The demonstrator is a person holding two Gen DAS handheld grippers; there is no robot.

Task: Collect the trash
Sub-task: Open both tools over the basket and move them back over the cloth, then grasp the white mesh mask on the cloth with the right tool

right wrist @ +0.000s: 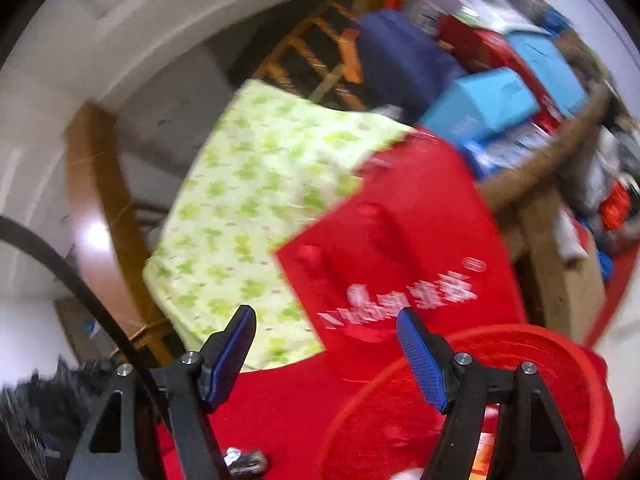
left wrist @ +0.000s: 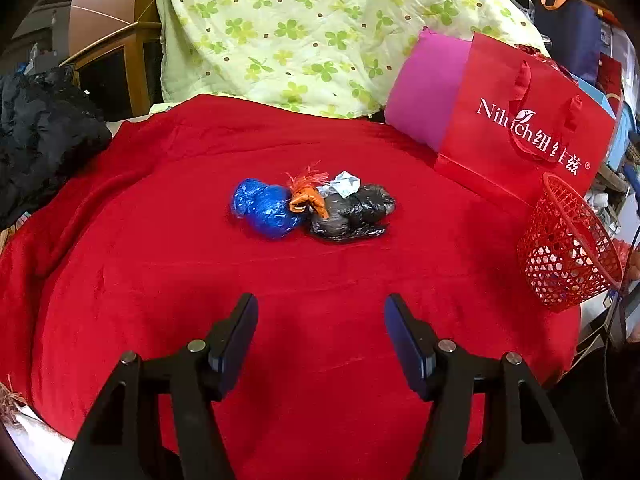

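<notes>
Left gripper (left wrist: pixel 321 316) hovering over red blanket (left wrist: pixel 120 280), jaws apart, empty. Trash pile (left wrist: pixel 312 208) lying ahead mid-blanket. Right gripper (right wrist: pixel 326 344) also apart, empty, above red basket (right wrist: pixel 360 420). Likely next: left reaching, closing on blue wad (left wrist: pixel 262 208).

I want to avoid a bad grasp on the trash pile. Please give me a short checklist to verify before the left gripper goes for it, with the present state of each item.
1. Left gripper empty, jaws apart: ok.
2. Trash in view ahead: blue bag, orange scrap, black bag bunched together on the red blanket: ok.
3. One piece separated for a clean pick: not ok, they touch.
4. Path between jaws and pile free: ok.
5. Red basket ready at the blanket's right edge: ok; it looks tilted.
6. Right gripper empty, clear of the pile: ok; its view is blurred.
</notes>
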